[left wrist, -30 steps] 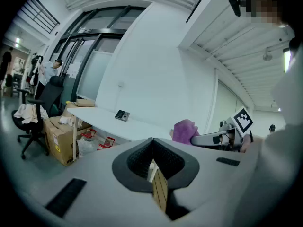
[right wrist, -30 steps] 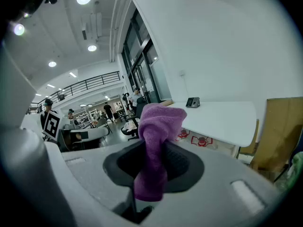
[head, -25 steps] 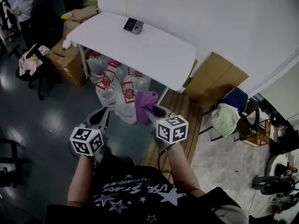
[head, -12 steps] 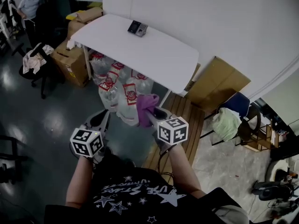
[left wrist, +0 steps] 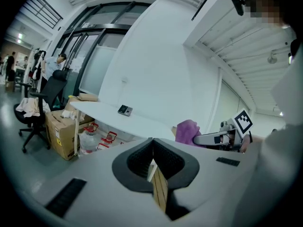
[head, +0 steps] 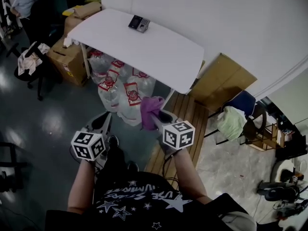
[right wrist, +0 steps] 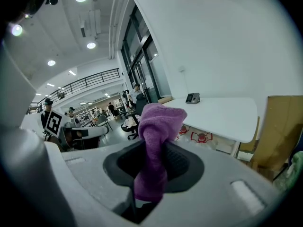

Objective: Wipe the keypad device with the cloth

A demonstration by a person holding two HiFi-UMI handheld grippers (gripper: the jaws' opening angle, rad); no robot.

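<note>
**A:** Keypad device [head: 139, 24]: where is it?

**B:** At the far edge of the white table [head: 163, 57], well away from me.

**A:** Grippers?

**B:** My right gripper [head: 156, 118] pinches the purple cloth [head: 150, 108]. My left gripper [head: 104, 119] is pressed together, empty. I'd get close before wiping.

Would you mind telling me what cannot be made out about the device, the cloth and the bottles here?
- Keypad device: too small in every view; keys and any dirt unreadable.
- Cloth: lower end buried between the jaws of the right gripper, right gripper view.
- Bottles: rear ones hidden under the table, head view.
</note>
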